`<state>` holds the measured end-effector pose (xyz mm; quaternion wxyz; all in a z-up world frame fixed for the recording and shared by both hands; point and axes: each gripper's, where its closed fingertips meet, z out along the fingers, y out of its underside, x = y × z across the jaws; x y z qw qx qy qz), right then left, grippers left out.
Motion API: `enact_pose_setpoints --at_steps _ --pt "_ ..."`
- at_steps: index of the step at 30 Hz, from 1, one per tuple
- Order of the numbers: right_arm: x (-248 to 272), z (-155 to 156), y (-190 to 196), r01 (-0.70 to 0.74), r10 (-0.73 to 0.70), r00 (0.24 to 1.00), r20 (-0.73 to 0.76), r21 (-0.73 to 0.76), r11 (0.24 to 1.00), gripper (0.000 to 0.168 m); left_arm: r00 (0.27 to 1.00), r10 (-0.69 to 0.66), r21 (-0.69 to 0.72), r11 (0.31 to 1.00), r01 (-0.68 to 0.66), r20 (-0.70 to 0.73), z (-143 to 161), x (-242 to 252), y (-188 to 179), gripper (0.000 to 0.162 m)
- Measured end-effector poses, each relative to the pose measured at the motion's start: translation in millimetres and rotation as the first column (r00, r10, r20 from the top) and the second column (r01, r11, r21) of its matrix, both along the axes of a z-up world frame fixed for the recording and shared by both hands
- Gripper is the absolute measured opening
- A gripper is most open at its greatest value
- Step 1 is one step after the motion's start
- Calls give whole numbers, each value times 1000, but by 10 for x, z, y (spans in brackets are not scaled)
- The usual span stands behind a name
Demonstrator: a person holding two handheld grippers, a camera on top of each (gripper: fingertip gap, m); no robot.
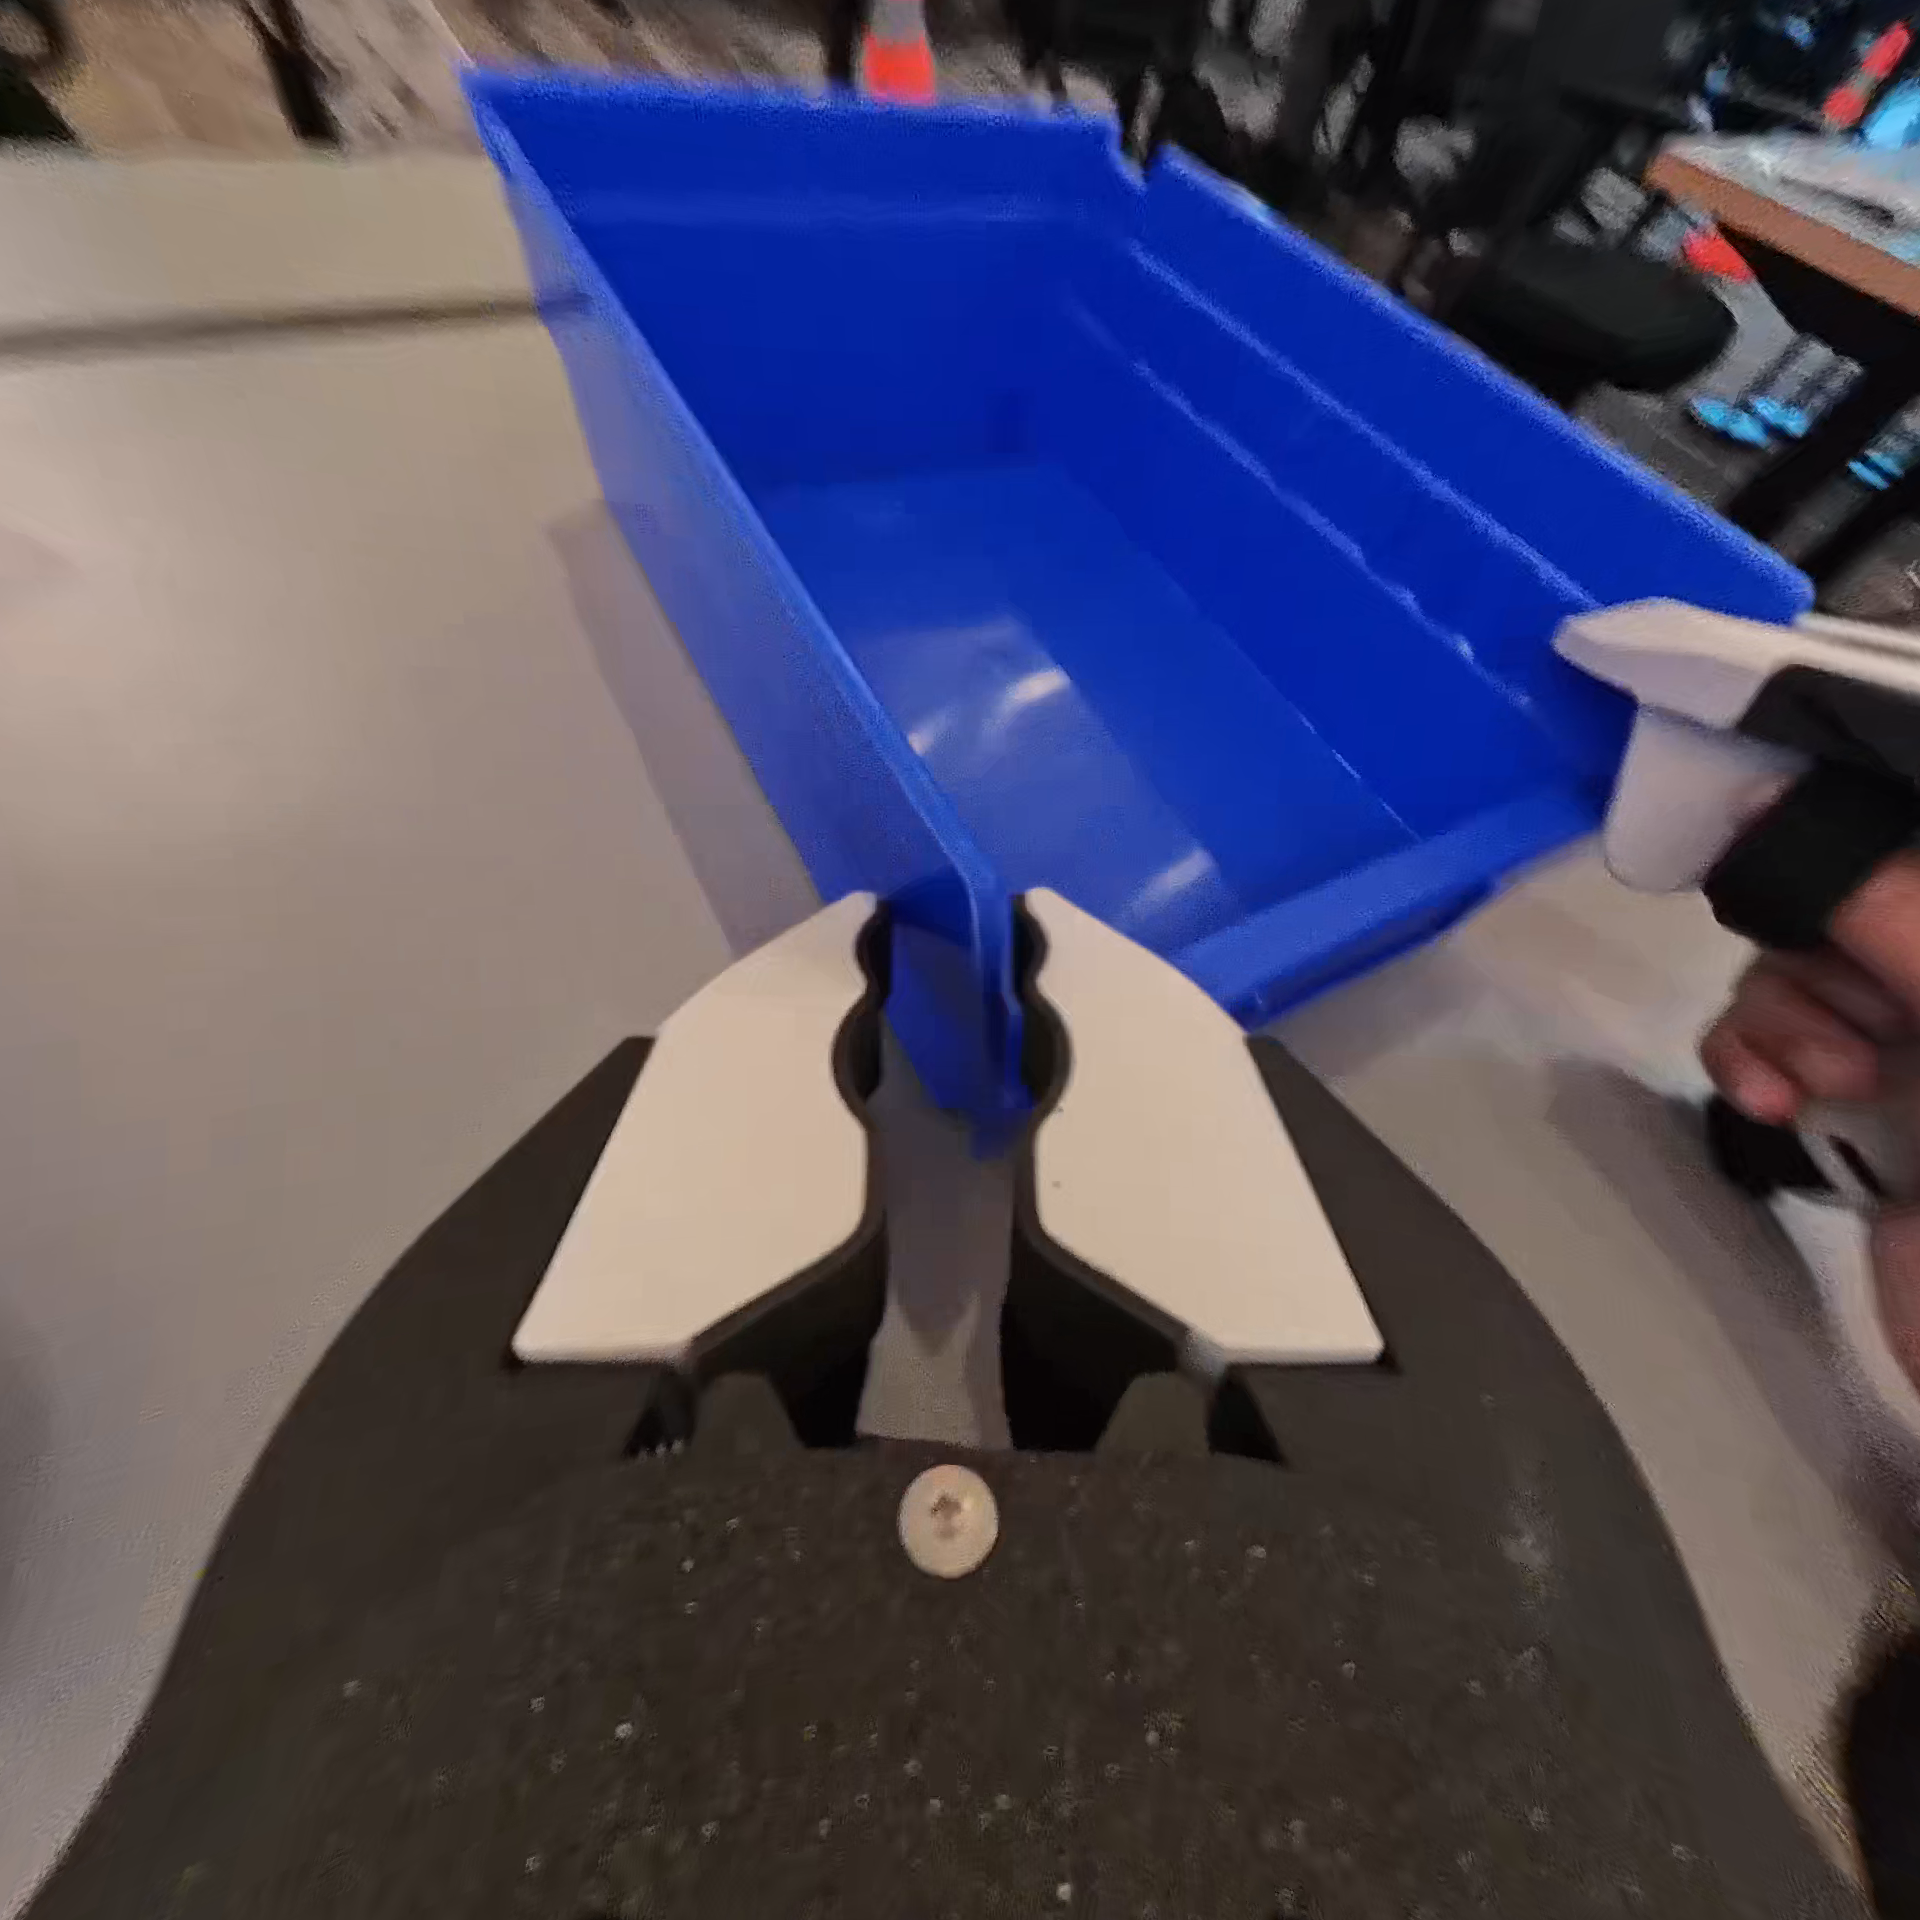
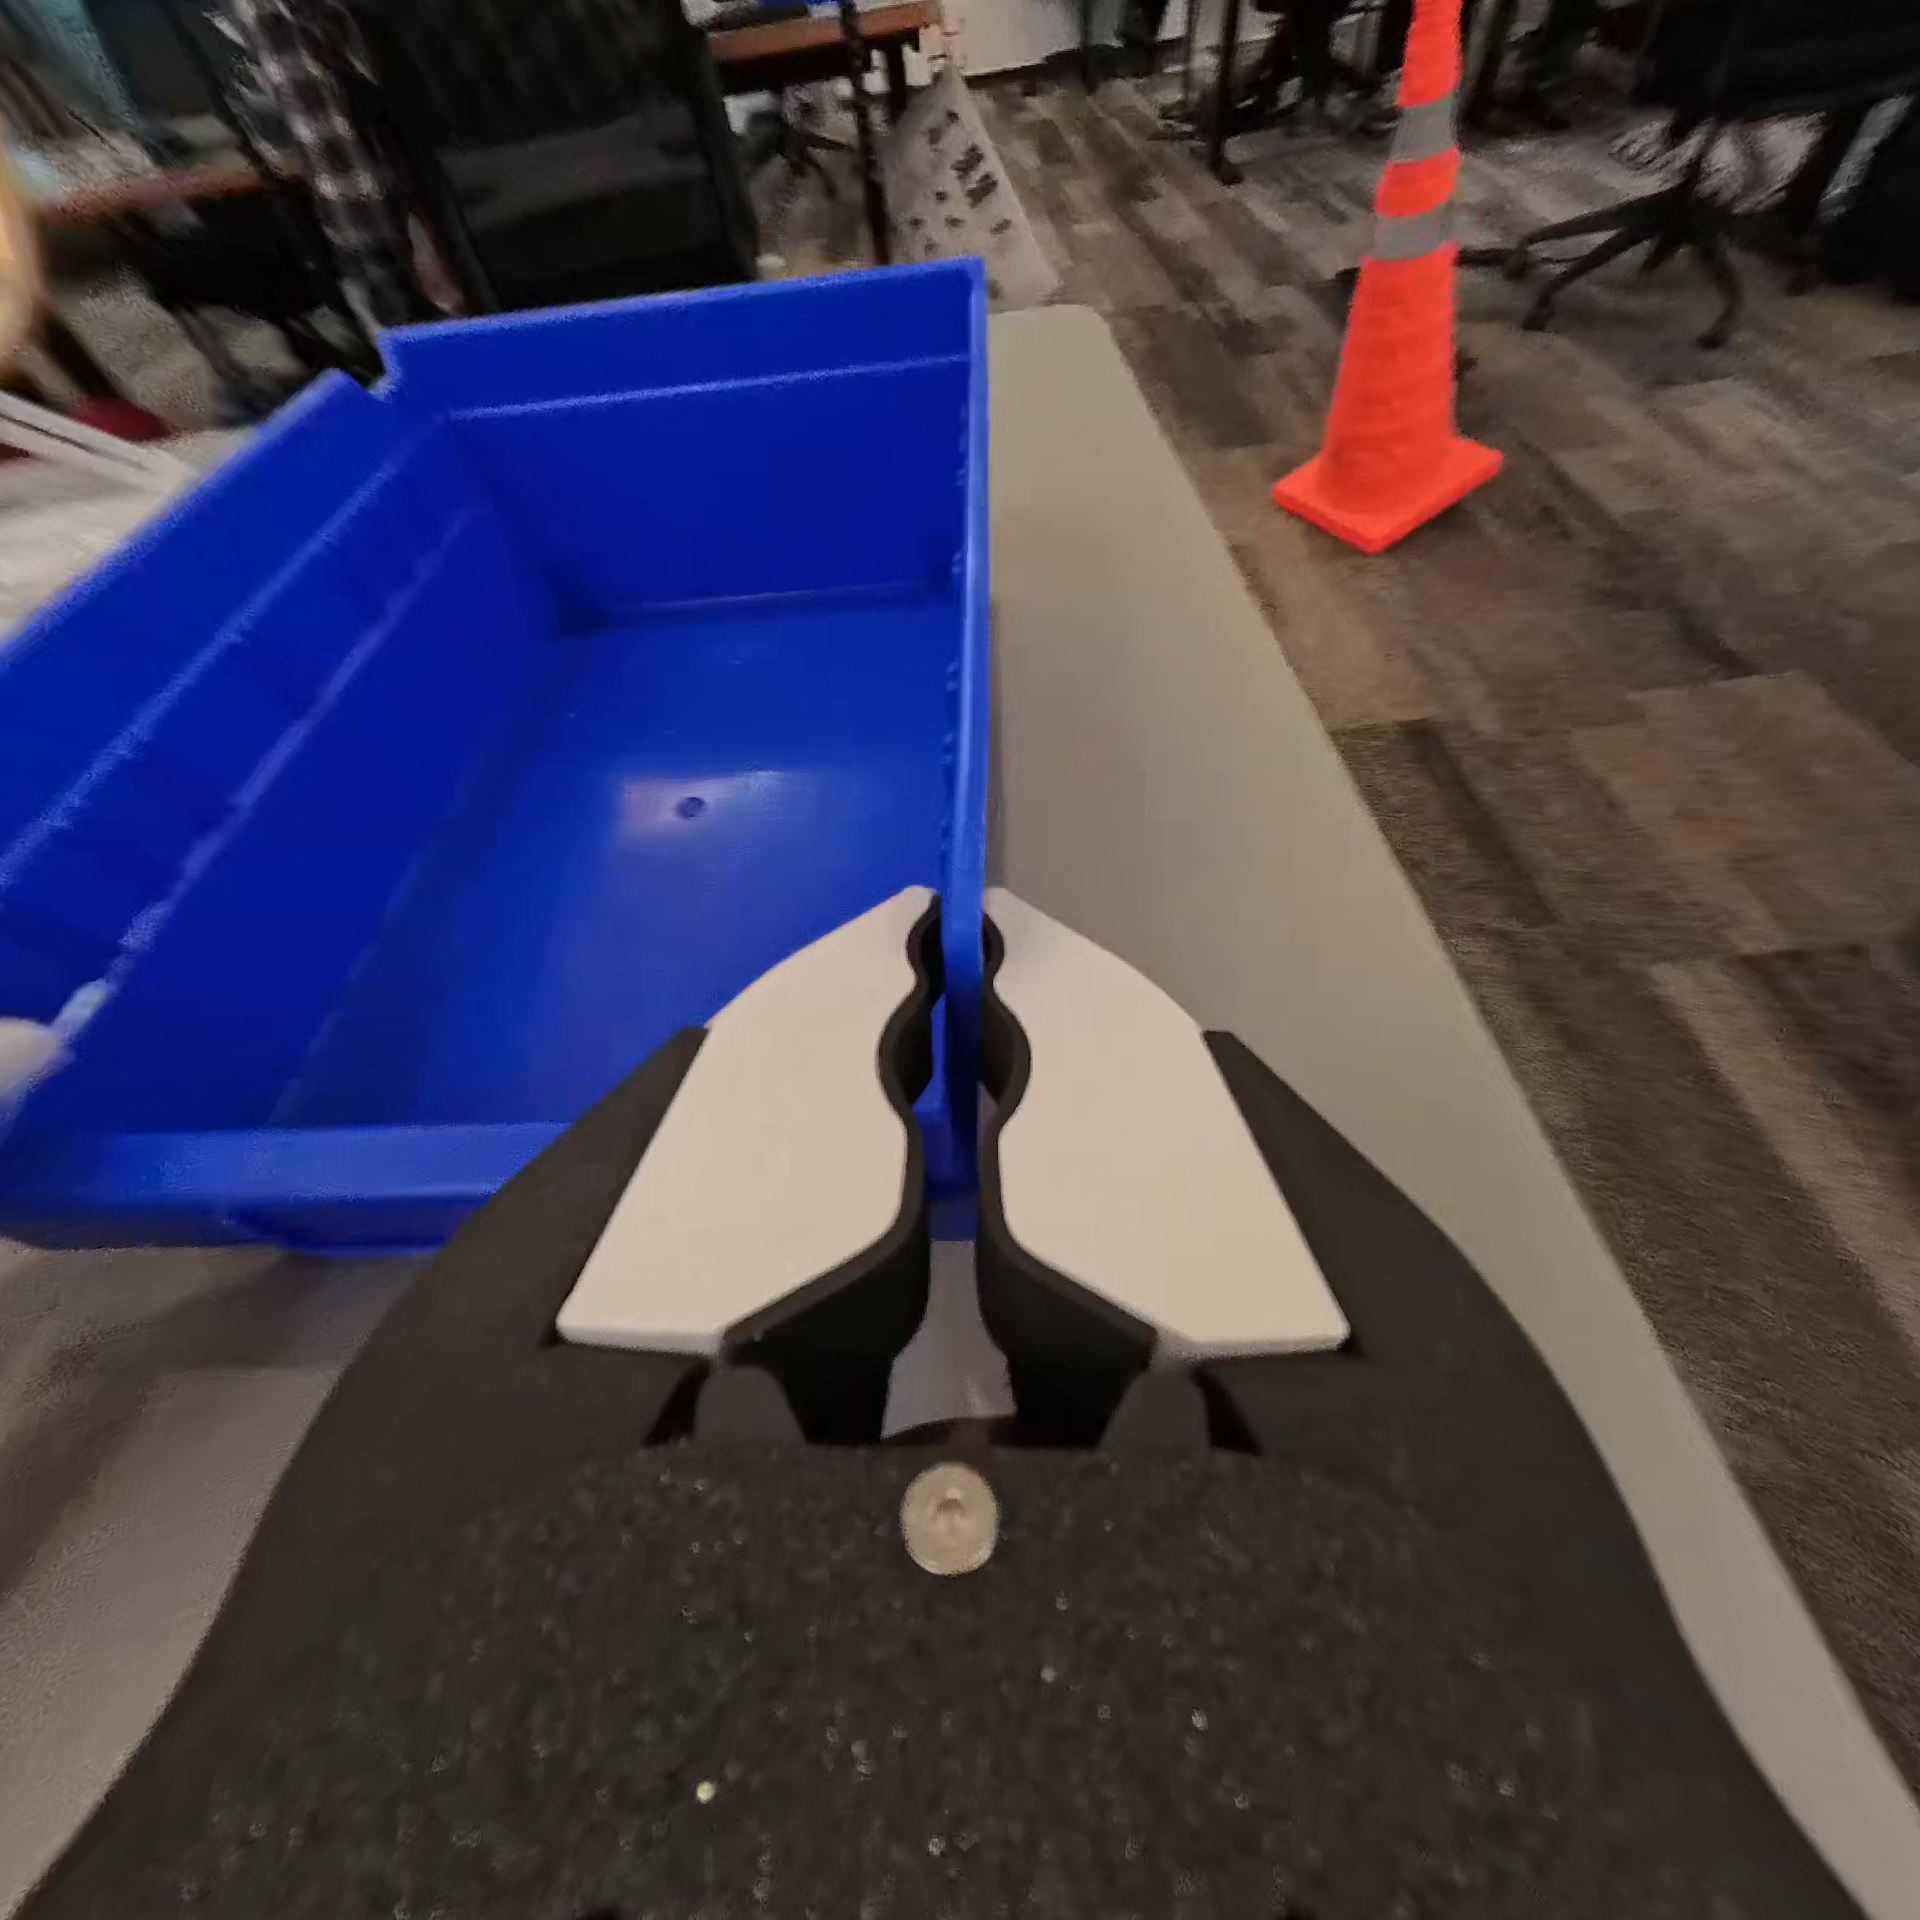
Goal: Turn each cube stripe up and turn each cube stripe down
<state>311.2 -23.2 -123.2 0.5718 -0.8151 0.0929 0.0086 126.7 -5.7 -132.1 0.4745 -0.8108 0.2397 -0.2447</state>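
So on my left wrist cam, the left gripper (image 1: 951, 956) is clamped onto the near end of one side wall of the blue plastic bin (image 1: 1039, 436), with the white fingers (image 1: 727, 1143) pinching the wall from both sides. The bin runs away from me toward about 1 o'clock and I can see right down to its floor, nothing but glare on it. It looks tipped relative to the grey table (image 1: 260, 727), but with the wide lens I can't tell if it's actually off the surface. Over at 3 o'clock the right gripper (image 1: 1631, 727) is on the opposite wall of the bin, with the person's hand (image 1: 1808, 1018) wrapped around its handle.

Right wrist cam, same story mirrored: the right gripper (image 2: 961, 935) is squeezed shut on the bin's (image 2: 468, 831) right-hand wall, near the front corner, thin wall sandwiched between the pads. At 9 o'clock there's a pale blurry bit at the far wall. The table (image 2: 1122, 727) edge runs up toward 12, and there's an orange traffic cone (image 2: 1392, 343) standing on the floor at about 1 o'clock.

No cubes visible in either view, so I can't tell where they are.
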Motion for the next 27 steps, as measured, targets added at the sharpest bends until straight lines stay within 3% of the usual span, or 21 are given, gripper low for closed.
enact_pose_setpoints --at_steps 2,3,5,8,11,14,17,20,24,27 --pt "6 12 55 -48 52 997 -63 52 997 4 998 -60 -85 994 62 29 -58 4 -100 34" --pt "20 11 68 -56 59 997 -55 48 997 4 996 -82 -109 990 86 40 -57 -39 -172 47" --pt "50 24 61 -48 48 999 9 40 998 6 985 -163 -127 978 168 49 16 -209 -415 55" --pt "105 305 -93 58 -74 988 139 118 991 33 984 -179 -38 983 178 -14 276 -881 -688 58" --pt "-369 891 -230 -11 -42 972 231 223 975 41 998 17 138 990 -9 -61 664 -1969 -619 57" --pt "-1571 1149 -225 -298 239 938 250 232 926 43 949 297 288 923 -257 -103 899 -3125 -410 56" --pt "-2962 843 -264 -563 533 822 202 141 814 47 890 438 285 876 -390 -129 727 -3781 -219 60" --pt "-3806 345 -234 -647 639 757 134 16 763 48 893 430 174 897 -406 -132 360 -3867 -71 64" --pt "-4005 101 37 -573 572 818 62 -8 819 50 914 394 64 919 -389 -102 113 -3776 29 57" --pt "-4086 107 196 -557 557 830 -4 -1 830 49 906 419 13 908 -419 -63 76 -3830 74 31"
